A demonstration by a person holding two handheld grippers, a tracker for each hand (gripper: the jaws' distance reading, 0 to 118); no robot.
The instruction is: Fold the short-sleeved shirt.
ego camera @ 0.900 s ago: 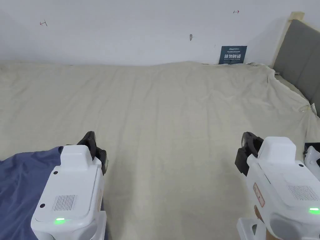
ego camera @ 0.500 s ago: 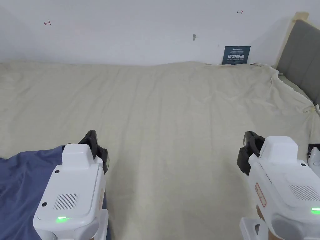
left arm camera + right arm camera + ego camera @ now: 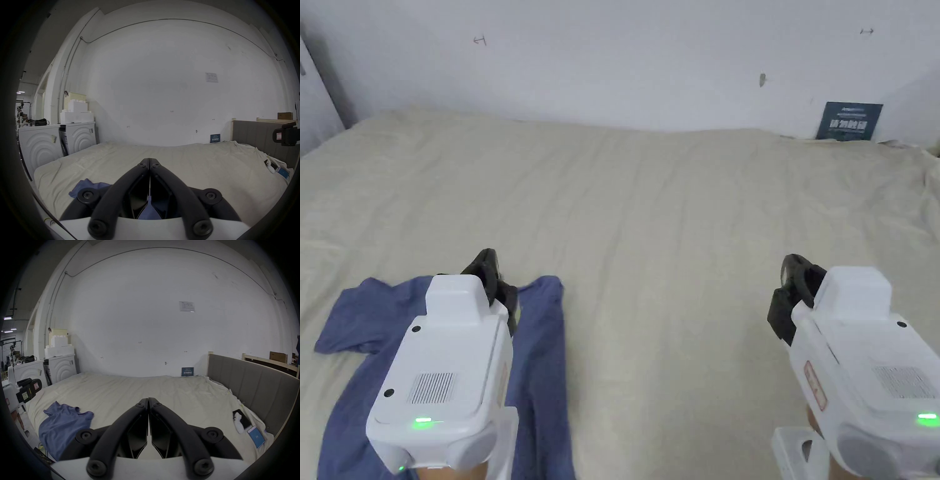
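1. In the head view we held the left gripper [image 3: 490, 275] above the crumpled blue short-sleeved shirt [image 3: 540, 369], which lay at the near left of the wide bed covered with a cream sheet [image 3: 675, 219]. One sleeve spread out to the far left. We held the right gripper [image 3: 794, 281] well apart from it, over bare sheet at the near right. From here we could not tell how either pair of jaws stood. A small dark blue sign [image 3: 849, 121] leaned against the white wall at the far right.

2. In the left gripper view our left gripper [image 3: 149, 162] had its black jaws pressed together at the tips, with nothing between them. The blue shirt [image 3: 87, 186] lay below and to the left, apart from the tips. Two white washing machines [image 3: 78, 138] stood left of the bed, and the grey padded headboard [image 3: 253, 134] stood at the right.

3. In the right gripper view our right gripper [image 3: 148, 401] was likewise closed on nothing over the sheet. The shirt [image 3: 65, 423] lay to the left near the bed edge, with the left gripper [image 3: 30, 386] above its far-left side. A phone with a blue screen [image 3: 256, 436] lay on the sheet at the right, near the headboard.
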